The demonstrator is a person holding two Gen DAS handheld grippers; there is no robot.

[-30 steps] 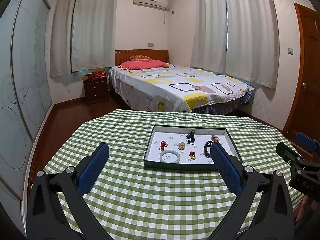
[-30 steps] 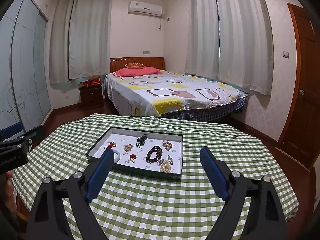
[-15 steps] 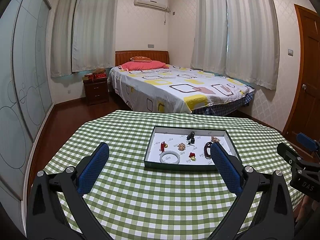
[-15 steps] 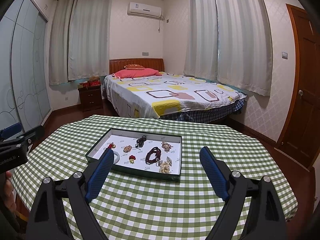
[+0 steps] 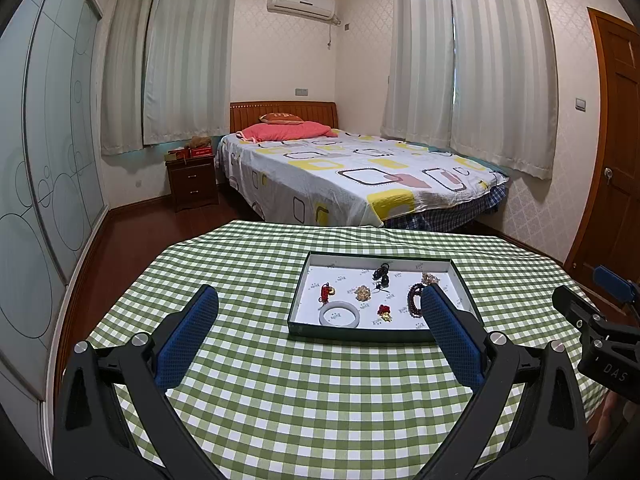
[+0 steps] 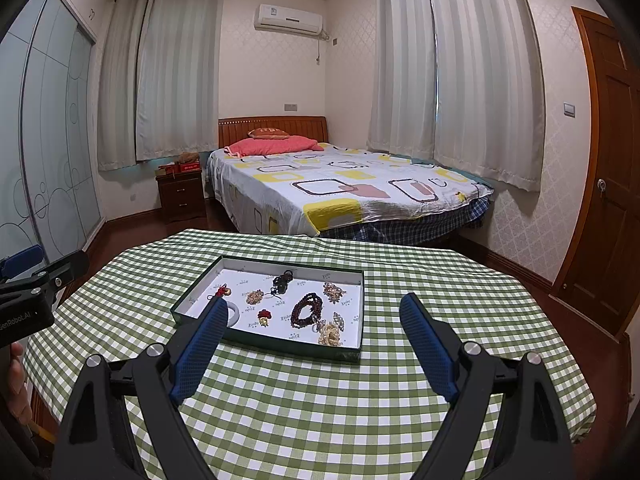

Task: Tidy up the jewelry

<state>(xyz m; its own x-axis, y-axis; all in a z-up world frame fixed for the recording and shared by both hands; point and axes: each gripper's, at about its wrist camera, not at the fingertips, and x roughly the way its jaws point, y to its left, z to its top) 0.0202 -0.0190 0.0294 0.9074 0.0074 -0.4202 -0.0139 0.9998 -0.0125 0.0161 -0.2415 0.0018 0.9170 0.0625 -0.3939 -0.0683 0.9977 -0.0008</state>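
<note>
Lying mid-table [image 5: 320, 400], tray [image 5: 360, 335]; bare checked cloth all round.

A green-and-white checked cloth covers the surface [image 5: 320, 392] beneath both hand-held grippers, whose black arms carry blue textured pads [image 6: 199, 351]. Ahead of them, the dark green shallow box [image 6: 280, 346] has a white printed lining holding a pale white bangle [image 5: 339, 313], dark reddish-brown beads [image 6: 307, 310] and a red-and-gold charm [image 5: 385, 312].

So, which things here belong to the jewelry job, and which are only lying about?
Job: tray, white bangle, dark bead bracelet, red charm, left tool, right tool.
Lying about: bed, nightstand, checked tablecloth.
</note>
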